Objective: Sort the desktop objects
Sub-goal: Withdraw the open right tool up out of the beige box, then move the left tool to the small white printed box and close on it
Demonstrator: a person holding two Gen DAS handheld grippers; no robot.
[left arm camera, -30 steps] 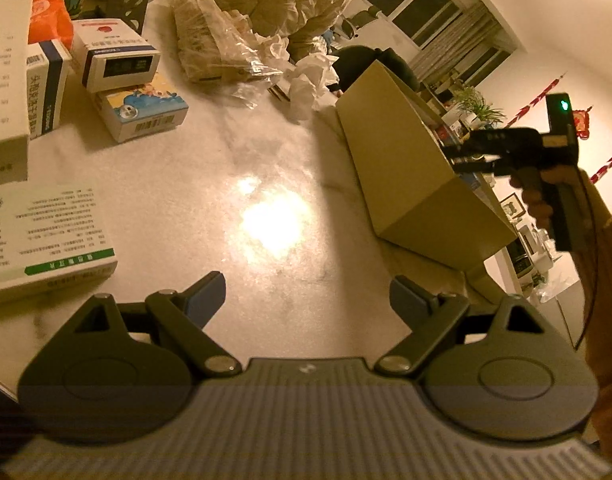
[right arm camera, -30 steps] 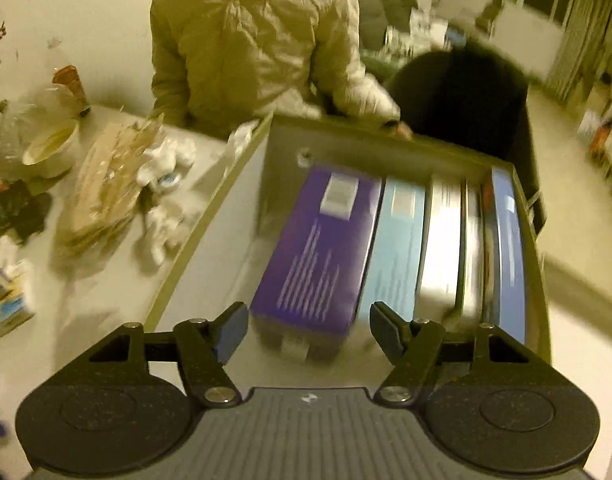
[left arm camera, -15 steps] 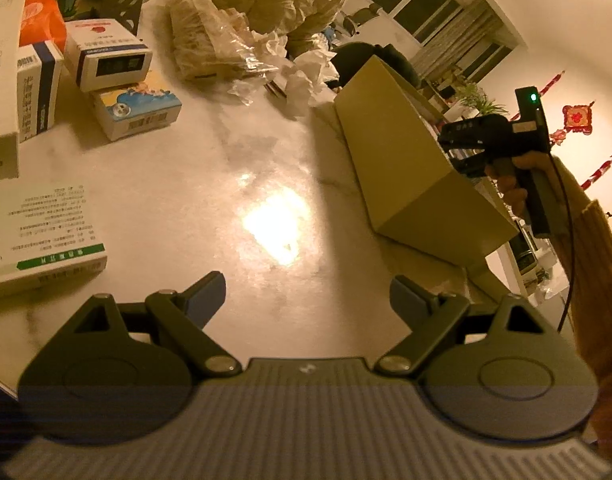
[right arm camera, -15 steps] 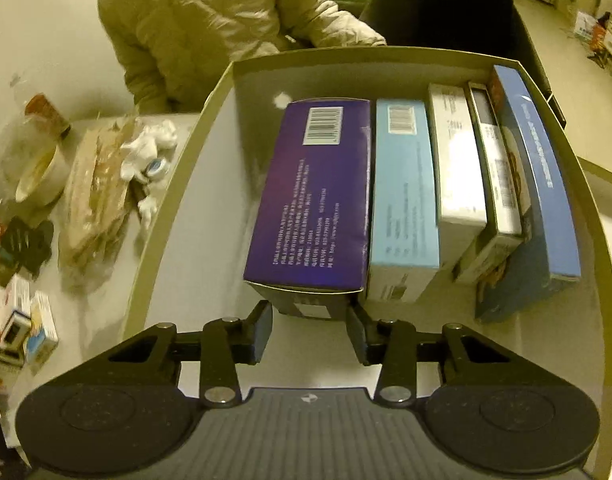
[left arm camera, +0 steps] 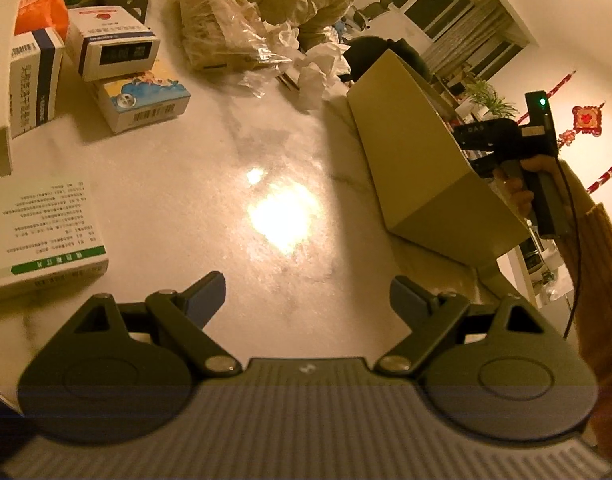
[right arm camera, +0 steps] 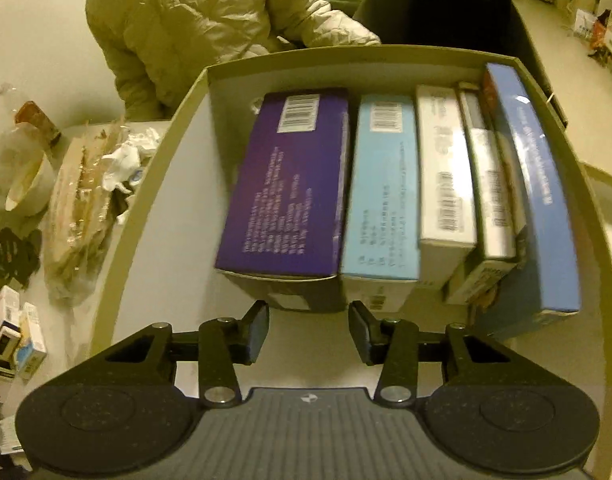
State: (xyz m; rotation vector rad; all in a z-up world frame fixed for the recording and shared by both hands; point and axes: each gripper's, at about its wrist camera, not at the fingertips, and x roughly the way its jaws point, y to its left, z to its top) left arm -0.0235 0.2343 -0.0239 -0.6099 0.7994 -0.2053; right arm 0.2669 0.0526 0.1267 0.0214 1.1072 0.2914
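The right gripper [right arm camera: 309, 326] hangs just over the near end of the cardboard box [right arm camera: 154, 216], its jaws narrowed but gripping nothing, with the purple carton [right arm camera: 286, 184] just beyond the tips. My guess is that the purple carton has only now been stood in place, and that is where trouble could start. It stands on edge with bare box floor all along its left side, nothing propping it there, so a brush from a fingertip could tip it flat into that gap. The thin white carton [right arm camera: 491, 196] further right already leans, and a knock might carry down the row.

In the box, from left to right: the purple carton, a pale blue carton [right arm camera: 385, 188] touching it, a white carton [right arm camera: 445, 168], the thin leaning one, and a tall blue carton [right arm camera: 533, 208] against the right wall. The left part of the box holds nothing.

The left gripper [left arm camera: 307, 294] hovers low over the bare middle of the desk [left arm camera: 274, 184], jaws spread wide and empty. Still to be sorted, I'd say, are the green-striped carton [left arm camera: 42, 232] at the desk's left edge and the small cartoon carton [left arm camera: 144, 100] toward the far left corner, among others. The box sits at the desk's right edge; a hard push might shift it toward the drop.
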